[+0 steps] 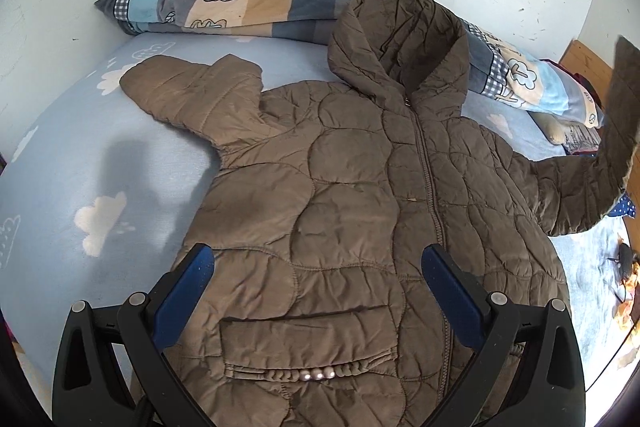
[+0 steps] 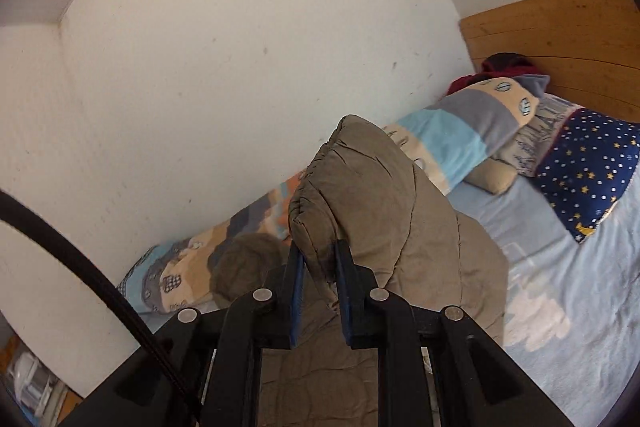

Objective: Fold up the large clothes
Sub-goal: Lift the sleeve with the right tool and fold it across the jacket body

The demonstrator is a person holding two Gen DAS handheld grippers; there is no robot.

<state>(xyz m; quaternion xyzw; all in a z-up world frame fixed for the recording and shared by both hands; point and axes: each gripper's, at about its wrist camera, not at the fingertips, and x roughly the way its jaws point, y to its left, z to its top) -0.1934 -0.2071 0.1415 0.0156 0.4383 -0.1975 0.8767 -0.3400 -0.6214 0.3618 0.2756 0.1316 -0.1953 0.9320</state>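
A brown quilted hooded jacket (image 1: 344, 195) lies front-up, zipped, on the blue bed sheet (image 1: 60, 163). Its hood (image 1: 400, 35) rests against the rolled blanket. Its left sleeve (image 1: 192, 91) lies flat, pointing up-left. My left gripper (image 1: 318, 255) is open, hovering over the jacket's lower front above a pocket. My right gripper (image 2: 319, 247) is shut on the cuff of the right sleeve (image 2: 360, 187) and holds it lifted off the bed; the raised sleeve also shows at the right edge of the left wrist view (image 1: 592, 179).
A rolled patchwork blanket (image 1: 224, 7) lies along the white wall (image 2: 240, 67). Pillows, one dark blue with stars (image 2: 588, 167), lie by the wooden headboard (image 2: 560, 39). A cable (image 2: 80, 267) crosses the right wrist view's lower left.
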